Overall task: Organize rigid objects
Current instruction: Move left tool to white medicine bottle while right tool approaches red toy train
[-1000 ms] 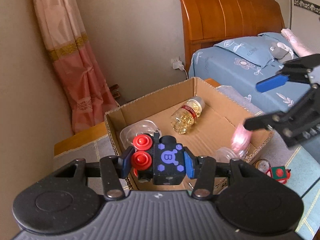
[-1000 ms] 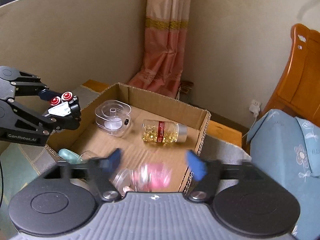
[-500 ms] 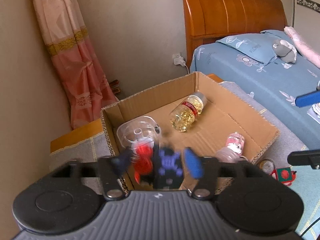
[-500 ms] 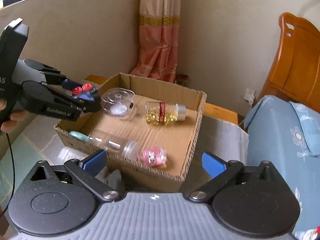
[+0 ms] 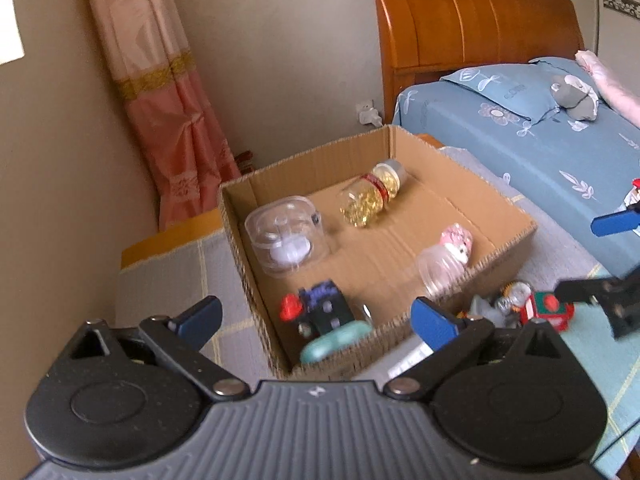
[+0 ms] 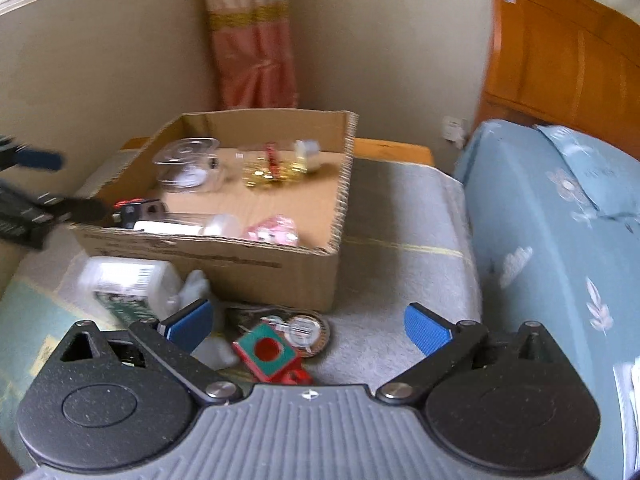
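Note:
The cardboard box (image 5: 505, 249) holds a clear round case (image 5: 286, 236), a bottle of gold capsules (image 5: 372, 194), a pink-capped clear bottle (image 5: 448, 256), a teal item (image 5: 336, 340) and a black cube toy with red buttons (image 5: 320, 308). My left gripper (image 5: 316, 320) hovers over the box's near corner, its jaws opening, its pads clear of the cube toy lying below. My right gripper (image 6: 308, 326) is open in front of the box (image 6: 240, 256), above a red-and-green cube toy (image 6: 266, 350) and a round badge (image 6: 306, 330).
A white bottle with a green label (image 6: 128, 284) and a white figure (image 6: 196, 284) lie before the box on the grey mat. A blue bed (image 6: 560, 220) with a wooden headboard (image 5: 472, 28) borders the right. A pink curtain (image 5: 168, 120) hangs in the corner.
My left gripper opened and let go of the black cube toy, which now lies in the box. My right gripper released the pink-capped bottle into the box, then drew back and down.

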